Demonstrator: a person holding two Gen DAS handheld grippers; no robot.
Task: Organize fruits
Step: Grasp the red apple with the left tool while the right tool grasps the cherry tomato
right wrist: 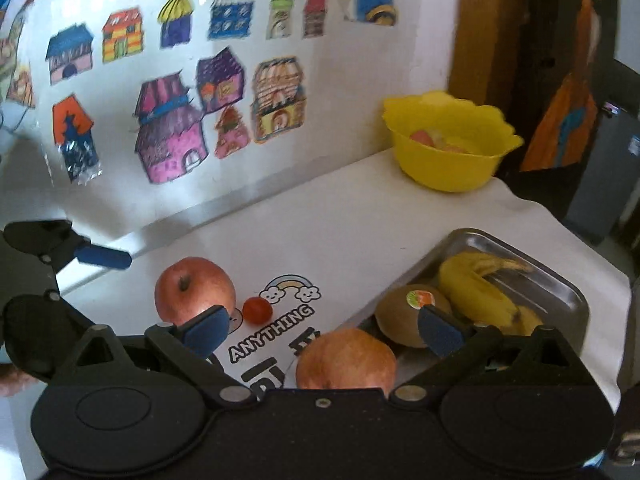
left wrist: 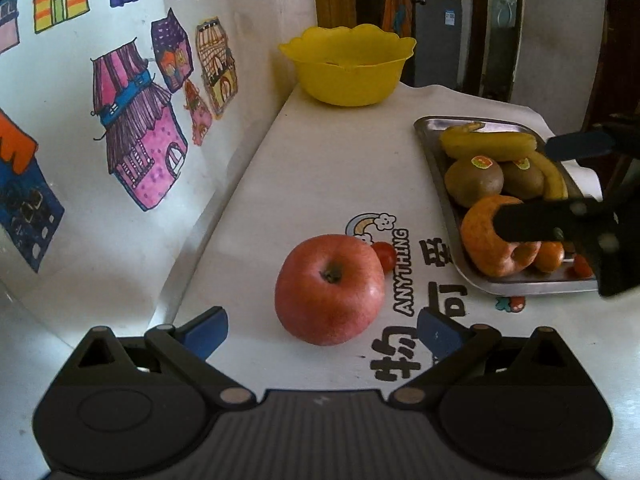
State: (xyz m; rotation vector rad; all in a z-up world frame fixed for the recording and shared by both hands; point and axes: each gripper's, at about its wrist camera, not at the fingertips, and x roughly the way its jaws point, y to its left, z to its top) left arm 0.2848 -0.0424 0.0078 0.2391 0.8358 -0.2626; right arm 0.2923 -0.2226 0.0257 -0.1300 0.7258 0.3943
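A red apple lies on the white table, a cherry tomato touching its far side. My left gripper is open, its blue pads either side of the apple's near edge, not touching. A steel tray on the right holds bananas, two kiwis, a second apple and small orange fruit. My right gripper is open above that tray apple, near a kiwi. The loose apple and tomato show to its left.
A yellow bowl with some fruit pieces inside stands at the table's far end. A wall with house drawings runs along the left. The tablecloth carries printed text. The table's right edge drops off past the tray.
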